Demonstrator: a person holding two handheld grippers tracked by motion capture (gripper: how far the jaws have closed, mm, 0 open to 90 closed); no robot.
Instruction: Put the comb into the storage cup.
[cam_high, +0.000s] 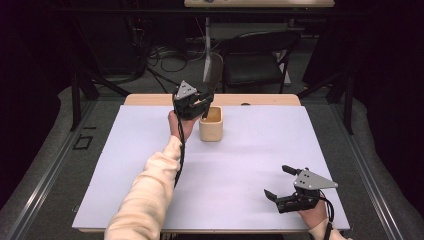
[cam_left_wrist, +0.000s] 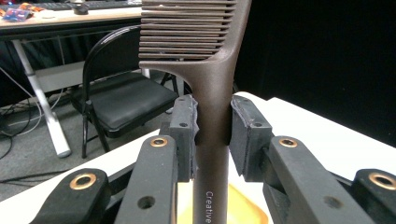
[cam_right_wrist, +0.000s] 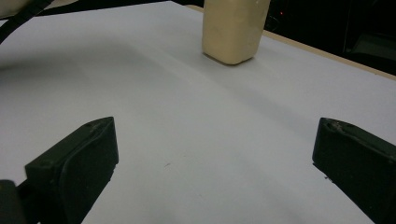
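At the twelve o'clock side of the bench (cam_high: 150, 165), I am holding the left gripper (cam_high: 196, 102) just above and beside the cream-coloured cup (cam_high: 211, 125). Its jaws are closed tight on the handle of a brown comb (cam_left_wrist: 212, 107), gripping it just below the point where the handle widens into the teeth. The comb is standing upright, teeth up, with its lower end pointing down toward the cup's opening; I cannot tell whether that end is already inside the rim.

I am judging the comb to be light, stiff moulded plastic with a matte, slightly grained surface, so slip looks unlikely under the pads. The teeth are fine and would be the fragile part; the thick handle is the correct place to hold, and that is where the hold is. The cup appears light, smooth-walled and easy to tip if the handle knocks its rim.

At roughly four o'clock, near the bench's front edge, the right gripper (cam_high: 295, 192) is resting low with its jaws spread wide and nothing between them.

Open room is generous: the white surface between the cup and the right gripper is bare, and so is the nine o'clock side. The far edge of the bench is lying close behind the cup, with a folding chair (cam_high: 257, 57) beyond it, so I am regarding any push toward twelve o'clock as the main hazard.
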